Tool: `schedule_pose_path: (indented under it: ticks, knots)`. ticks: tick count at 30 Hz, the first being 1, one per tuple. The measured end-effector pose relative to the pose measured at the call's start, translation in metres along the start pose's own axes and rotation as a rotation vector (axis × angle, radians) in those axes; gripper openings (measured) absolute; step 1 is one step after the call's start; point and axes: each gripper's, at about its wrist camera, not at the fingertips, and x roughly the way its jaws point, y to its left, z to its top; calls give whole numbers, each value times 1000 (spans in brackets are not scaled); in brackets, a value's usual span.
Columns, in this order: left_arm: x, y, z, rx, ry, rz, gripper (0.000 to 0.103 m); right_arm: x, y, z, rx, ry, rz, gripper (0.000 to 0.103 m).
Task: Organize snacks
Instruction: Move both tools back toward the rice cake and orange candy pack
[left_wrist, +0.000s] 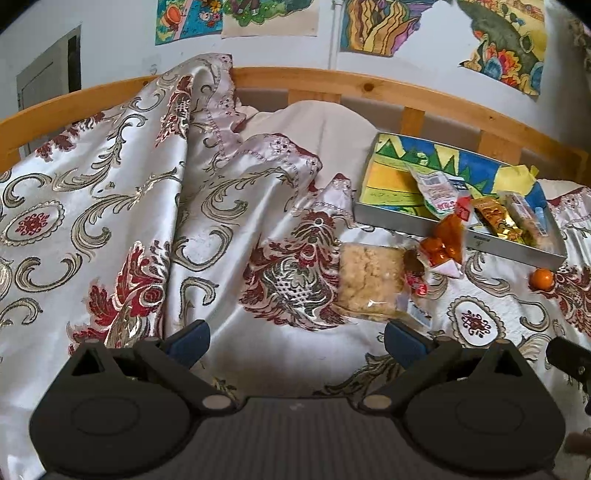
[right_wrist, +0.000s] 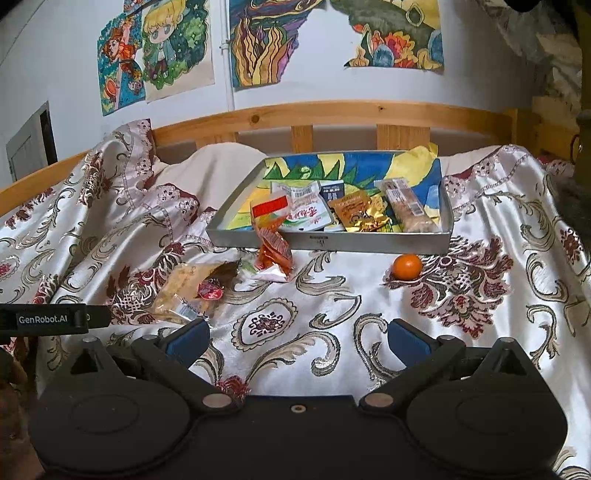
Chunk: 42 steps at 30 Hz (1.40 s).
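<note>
Several packets already lay in the shallow grey metal tray (right_wrist: 325, 242) on the bed; a clear-wrapped crumbly rice cake (left_wrist: 369, 280), an orange snack bag (right_wrist: 275, 253) and a small round orange (right_wrist: 407, 266) remained outside on the patterned satin bedspread (right_wrist: 295, 332). Both hand-held grippers, left (left_wrist: 297, 341) and right (right_wrist: 298, 341), were spread and empty.

Snack packets (right_wrist: 354, 214) in grey tray (right_wrist: 325, 243); orange pouch (right_wrist: 275, 253) over rim; tangerine (right_wrist: 407, 266), cracker pack (right_wrist: 188, 288) outside.

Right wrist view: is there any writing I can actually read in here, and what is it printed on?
"GenRobot.AI": white letters on the black bar of the left gripper, at the left edge.
Snack packets in the metal tray: barcodes and printed labels, too small and blurred to read.
Small mark on the tray's front wall: unreadable.
Round red sticker on the clear bag of crumbly snack: blurred.
Wall drawings: no readable words.
</note>
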Motion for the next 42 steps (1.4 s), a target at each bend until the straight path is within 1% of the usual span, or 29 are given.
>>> schedule_pose_path:
  ticks: [5,11,18,22,25,29,33,38,42]
  knots:
    - [4,2,1,-19,4,12,102,7,3,-3,-12,22,2,102]
    - [11,4,7,-25,-11,33,102,13,5,-3,-7,35,4,102]
    - [24,12,15,-91,-11,54,102,19,8,-3,3,52,3,102]
    - [32,14,20,-95,-19,74,102,25,10,-3,10,71,7,102]
    - [38,19,25,-115,-25,86,102,31,10,1,33,71,9,102]
    - [45,26,31,-172,-23,73,102,43,13,11,46,71,4,102]
    - [51,29,33,-184,-32,66,102,55,19,20,24,68,19,102]
    - [51,32,35,-202,-48,86,102,72,32,29,-27,77,44,102]
    - [52,39,36,-217,-63,92,102,89,38,35,-35,93,66,102]
